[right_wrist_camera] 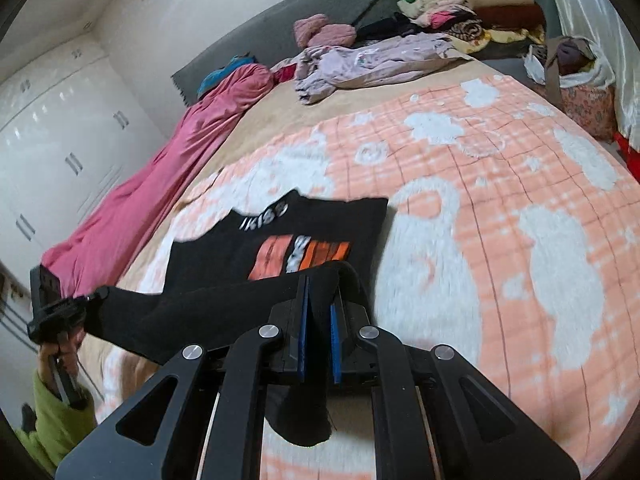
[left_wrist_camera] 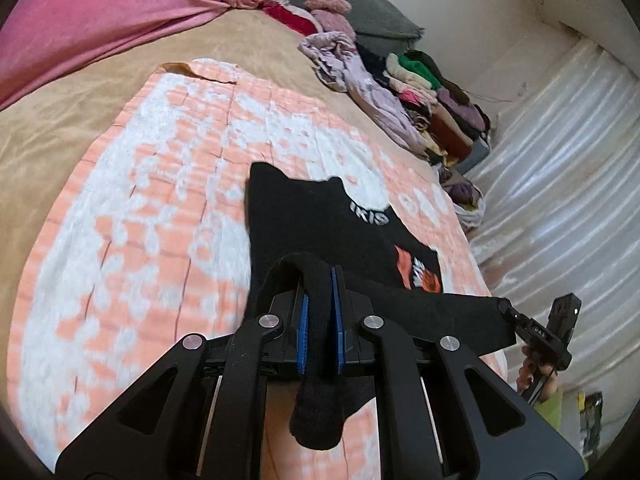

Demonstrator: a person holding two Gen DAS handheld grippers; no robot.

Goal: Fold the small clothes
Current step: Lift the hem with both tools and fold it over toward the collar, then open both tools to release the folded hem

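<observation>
Both the left gripper (left_wrist_camera: pixel 319 312) and right gripper (right_wrist_camera: pixel 318 320) have jaws clamped on the black shirt's (left_wrist_camera: pixel 304 224) near edge, raised off the bed (right_wrist_camera: pixel 500 184) to fold it over.

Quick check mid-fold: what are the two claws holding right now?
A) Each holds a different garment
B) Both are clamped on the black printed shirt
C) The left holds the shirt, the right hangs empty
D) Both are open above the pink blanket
B: the left claw and the right claw each have their blue pads pinched on an edge of the same black shirt, which stretches between them above the peach-and-white blanket.
</observation>
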